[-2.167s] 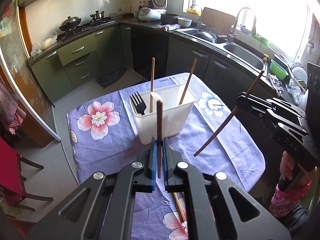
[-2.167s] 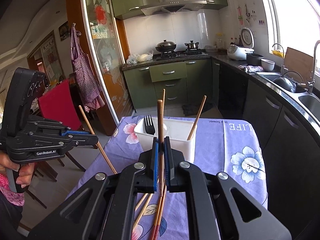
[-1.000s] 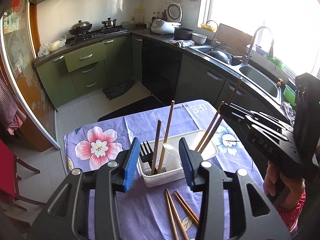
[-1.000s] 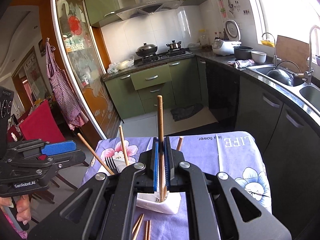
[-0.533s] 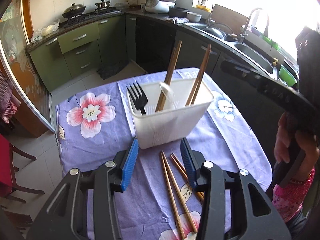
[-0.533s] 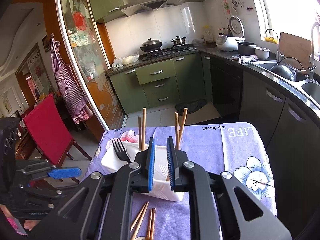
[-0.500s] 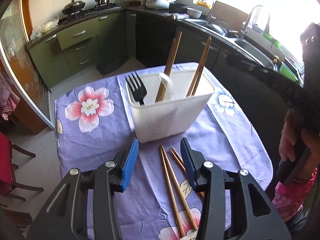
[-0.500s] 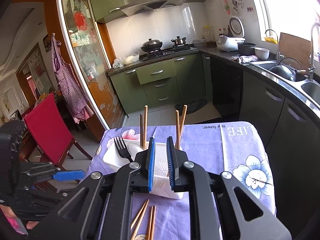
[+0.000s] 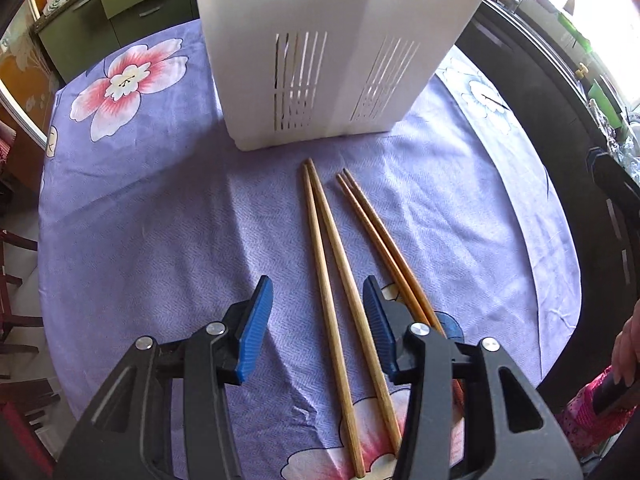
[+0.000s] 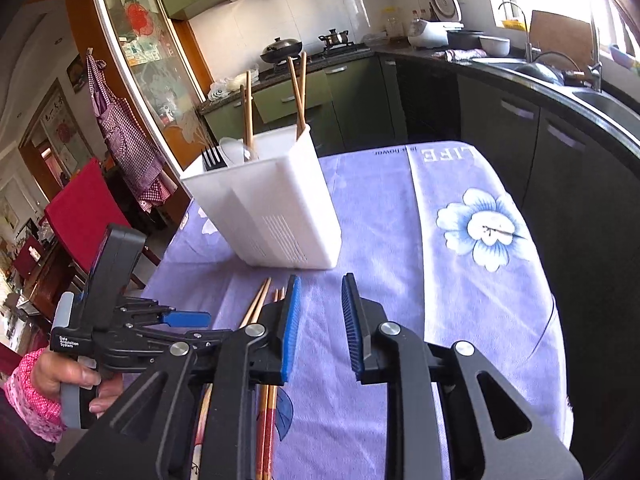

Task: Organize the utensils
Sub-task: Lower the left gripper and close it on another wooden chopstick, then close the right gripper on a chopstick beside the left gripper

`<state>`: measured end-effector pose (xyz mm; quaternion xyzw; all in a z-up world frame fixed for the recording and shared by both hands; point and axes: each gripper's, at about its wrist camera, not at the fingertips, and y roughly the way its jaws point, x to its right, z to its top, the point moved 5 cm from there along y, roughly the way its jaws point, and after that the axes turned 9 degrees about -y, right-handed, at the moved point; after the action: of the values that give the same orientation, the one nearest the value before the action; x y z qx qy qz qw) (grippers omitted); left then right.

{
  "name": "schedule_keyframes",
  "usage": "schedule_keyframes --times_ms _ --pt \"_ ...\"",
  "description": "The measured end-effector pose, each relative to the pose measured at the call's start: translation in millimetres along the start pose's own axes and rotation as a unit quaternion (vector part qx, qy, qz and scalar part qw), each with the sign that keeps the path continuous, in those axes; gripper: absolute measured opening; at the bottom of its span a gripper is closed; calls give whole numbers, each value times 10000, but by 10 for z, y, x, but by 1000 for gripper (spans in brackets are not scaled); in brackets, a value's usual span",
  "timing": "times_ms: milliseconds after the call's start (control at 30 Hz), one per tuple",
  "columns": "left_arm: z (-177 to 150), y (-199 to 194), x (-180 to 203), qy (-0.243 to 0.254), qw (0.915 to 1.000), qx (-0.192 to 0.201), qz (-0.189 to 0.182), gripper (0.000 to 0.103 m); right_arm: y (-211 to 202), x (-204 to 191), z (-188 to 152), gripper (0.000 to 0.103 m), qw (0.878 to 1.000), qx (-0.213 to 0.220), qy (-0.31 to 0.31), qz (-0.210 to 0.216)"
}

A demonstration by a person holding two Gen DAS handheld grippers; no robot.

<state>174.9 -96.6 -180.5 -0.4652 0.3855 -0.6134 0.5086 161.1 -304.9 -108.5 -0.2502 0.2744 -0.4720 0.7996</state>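
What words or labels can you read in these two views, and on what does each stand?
"LIFE", upside down, on the purple flowered tablecloth.
"is a flower", smaller, upside down, on the same cloth.
"Data Acquisition System", in small white print, on the black left gripper.
Wall notices and cabinet stickers: too small to read.
Left wrist view: no text.

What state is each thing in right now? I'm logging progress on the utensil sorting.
white holder: upright on the cloth, chopsticks and a fork inside.
light chopsticks: flat on the cloth, between the left gripper's jaws, ungripped.
dark chopsticks: flat beside them.
left gripper: open, empty.
right gripper: opening, empty.
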Motion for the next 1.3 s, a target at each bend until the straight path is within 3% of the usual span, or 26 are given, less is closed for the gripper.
schedule_keyframes --times_ms 133,233,367,467,533,867,1300 --pt "0 102 38 119 9996 -42 241 29 43 27 -118 22 9999 -56 97 101" --pt "6 146 44 135 9994 -76 309 26 21 17 -134 30 9998 -24 104 147" --pt "6 196 72 204 9988 -68 442 25 25 -17 -94 30 9998 -12 98 173" --pt "14 212 101 311 9980 -20 554 19 94 -76 -90 30 9998 -132 26 171" --pt "10 221 118 327 9981 -15 529 9 198 -148 -128 31 9993 -316 -146 149" --pt "-103 112 -156 248 9983 -59 526 8 978 -510 -381 31 9845 -1192 -1285 -10" --pt "-159 91 -190 283 9982 5 527 9 1330 -654 -393 31 9773 -1330 -1611 -357"
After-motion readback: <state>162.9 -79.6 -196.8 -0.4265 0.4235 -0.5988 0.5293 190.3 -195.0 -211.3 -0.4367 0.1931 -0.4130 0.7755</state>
